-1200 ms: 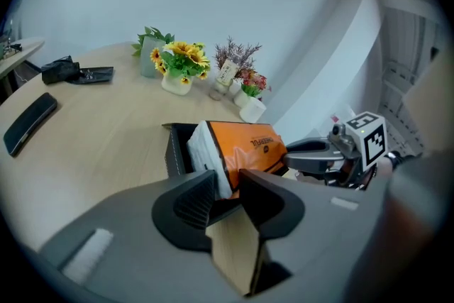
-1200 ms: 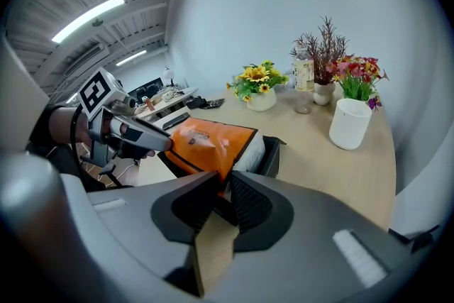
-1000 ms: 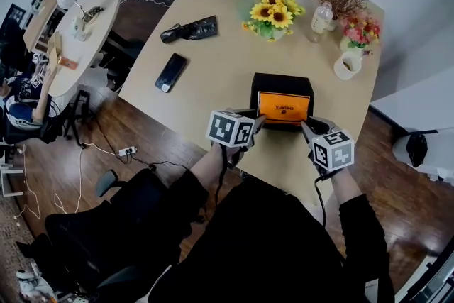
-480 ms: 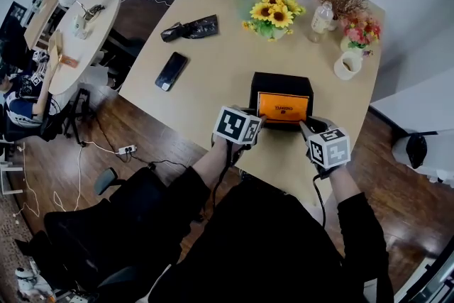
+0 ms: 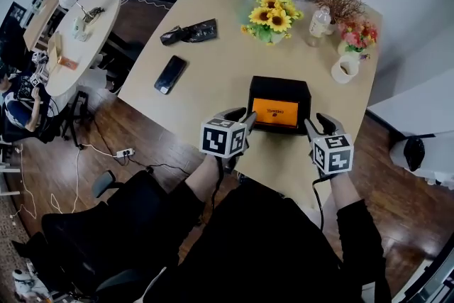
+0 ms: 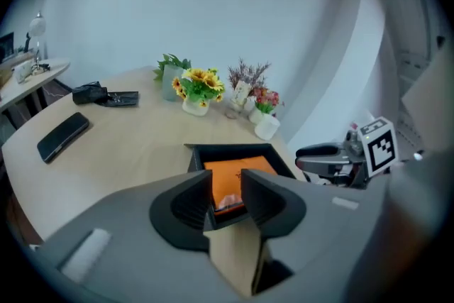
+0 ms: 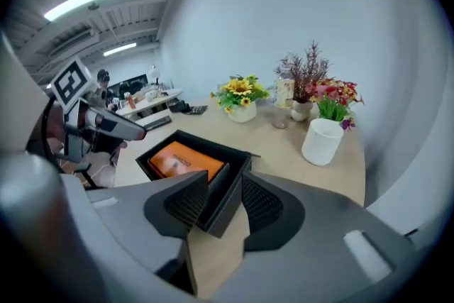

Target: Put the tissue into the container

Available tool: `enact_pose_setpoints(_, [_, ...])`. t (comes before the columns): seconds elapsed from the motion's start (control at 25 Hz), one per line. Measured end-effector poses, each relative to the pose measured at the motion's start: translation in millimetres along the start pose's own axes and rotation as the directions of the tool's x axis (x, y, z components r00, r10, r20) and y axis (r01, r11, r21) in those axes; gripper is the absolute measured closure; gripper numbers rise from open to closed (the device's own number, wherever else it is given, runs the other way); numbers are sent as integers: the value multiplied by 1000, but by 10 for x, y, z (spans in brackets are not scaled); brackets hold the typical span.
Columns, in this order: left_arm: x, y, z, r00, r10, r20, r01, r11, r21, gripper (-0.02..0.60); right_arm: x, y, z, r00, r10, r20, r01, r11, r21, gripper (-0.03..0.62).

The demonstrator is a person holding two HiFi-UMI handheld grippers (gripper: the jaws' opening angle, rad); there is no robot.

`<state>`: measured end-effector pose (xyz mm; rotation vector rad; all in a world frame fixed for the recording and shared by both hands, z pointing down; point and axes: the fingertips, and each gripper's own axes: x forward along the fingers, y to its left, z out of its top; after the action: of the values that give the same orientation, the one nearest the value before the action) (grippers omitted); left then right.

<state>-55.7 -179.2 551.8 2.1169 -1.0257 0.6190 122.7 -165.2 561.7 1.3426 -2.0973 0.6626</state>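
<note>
Tabletop [image 5: 206,67]: left gripper [image 6: 227,182] jaws opening, empty; right gripper [image 7: 224,184] opening, seemingly astride container [image 5: 280,84] corner.

Wood table [image 5: 213,85] carries black container [image 5: 279,104], phone [image 5: 170,74], dark pouch [image 5: 189,32], sunflowers [image 5: 272,16], white mug [image 5: 347,67]

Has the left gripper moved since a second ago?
Yes: the left gripper has pulled back toward the person, away from the black box; its jaws are opening, nothing between them.
</note>
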Motion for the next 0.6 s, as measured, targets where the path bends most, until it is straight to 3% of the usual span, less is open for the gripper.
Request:
enact_pose_setpoints(0.12, [-196,-80,50,996,-21,81,20,1000,4,468,-206,-53,201,991,26,128,-42,991,124,457])
enact_pose_setpoints(0.28, [-396,-332,8,989,-59,138,51,997,62,468,-554,5,422,948,63,313,-143,960,241,493])
enact_pose_setpoints(0.44, [-608,-660,-8,970,-149,193,126,984,128,468,-849,216,461,917,114,382,-220,944,246,480])
enact_pose_setpoints(0.6, [-766,-795,-88,964,-180,198,146,974,172,468,-1060,357,433,906,116,407,-218,952,216,457])
